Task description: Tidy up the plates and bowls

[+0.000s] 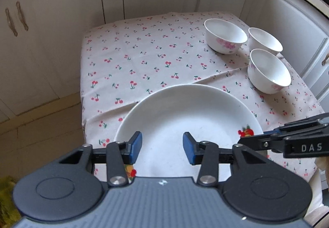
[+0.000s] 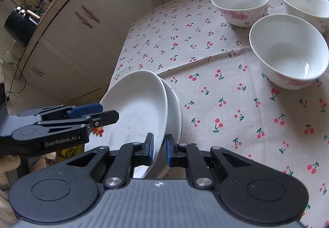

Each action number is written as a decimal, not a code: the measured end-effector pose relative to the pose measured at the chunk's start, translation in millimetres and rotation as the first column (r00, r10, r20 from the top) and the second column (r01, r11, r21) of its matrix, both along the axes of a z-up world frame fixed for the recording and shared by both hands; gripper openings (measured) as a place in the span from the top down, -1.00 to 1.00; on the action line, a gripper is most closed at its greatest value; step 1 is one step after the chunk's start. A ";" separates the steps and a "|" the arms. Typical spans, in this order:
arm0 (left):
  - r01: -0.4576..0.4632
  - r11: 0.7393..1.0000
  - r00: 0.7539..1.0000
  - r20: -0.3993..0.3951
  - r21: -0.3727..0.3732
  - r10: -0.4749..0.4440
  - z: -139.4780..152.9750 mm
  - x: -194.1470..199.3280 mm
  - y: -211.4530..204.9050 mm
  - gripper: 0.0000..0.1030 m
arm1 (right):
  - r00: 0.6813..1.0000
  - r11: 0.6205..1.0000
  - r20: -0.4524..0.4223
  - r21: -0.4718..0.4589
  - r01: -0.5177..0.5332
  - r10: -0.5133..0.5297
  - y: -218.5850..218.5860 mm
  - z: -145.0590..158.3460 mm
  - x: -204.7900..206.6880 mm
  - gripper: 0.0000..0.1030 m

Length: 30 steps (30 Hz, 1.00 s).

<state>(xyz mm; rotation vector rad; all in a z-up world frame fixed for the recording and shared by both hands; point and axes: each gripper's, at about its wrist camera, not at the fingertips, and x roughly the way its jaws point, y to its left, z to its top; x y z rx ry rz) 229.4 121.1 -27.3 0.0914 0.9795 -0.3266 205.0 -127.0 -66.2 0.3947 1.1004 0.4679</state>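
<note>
Presently, upper plate: shallow white ceramic plate with a fruit decal (image 2: pixel 139 104) sitting tilted at the near left corner of the bench (image 1: pixel 144 59), its far-left side resting in the dish beneath and its right side raised. Seemingly being set onto the pile, so leaning rather than lying flat.
Lower plate: second white plate (image 2: pixel 174 108) lying flat on the cherry-print cloth (image 2: pixel 216 94) directly under the first, serving as the base of the stack.
Right hand-held gripper (image 2: pixel 160 145): pinching the raised rim of the upper plate between blue pads, jaws standing nearly closed with only the rim's thickness between them. Gripping at the edge probably because a shallow dish is offering no other purchase.
Left hand-held gripper (image 1: pixel 162 145): hovering over the near side of the same plate, jaws standing a little apart and pressing on nothing visible, with the plate's white well showing through the gap. Probably waiting close by to steady the dish.
Bowls: three small white porcelain bowls with pink flowers (image 1: pixel 226 35) standing upright in a tight cluster at the far right of the bench, well apart from the plates. Not yet nested, likely awaiting their turn; touching one another or not, not resolving in either view.
Risk: tilted plate sliding off its mate if released while leaning this steeply.
</note>
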 end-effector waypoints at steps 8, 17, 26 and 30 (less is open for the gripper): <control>0.011 0.999 1.000 -0.008 -0.031 -0.011 -4.9 -7.8 2.6 -0.02 | 0.999 1.000 -0.047 0.014 0.006 -0.005 -0.8 2.6 1.8 0.62; 0.034 0.998 0.999 0.003 -0.044 -0.034 -4.9 -11.2 -4.3 -0.13 | 0.999 1.000 -0.043 -0.014 0.009 -0.009 -1.6 8.7 -2.4 0.59; 0.056 0.997 0.998 0.022 -0.057 -0.055 -2.9 -16.0 -9.8 -0.18 | 0.999 1.000 -0.043 -0.022 0.007 -0.008 -1.7 10.3 -4.3 0.55; 0.057 0.997 0.997 0.053 -0.058 -0.054 1.7 -20.0 -12.4 -0.39 | 0.999 1.000 -0.036 -0.020 0.003 -0.004 -4.2 11.1 -6.2 0.43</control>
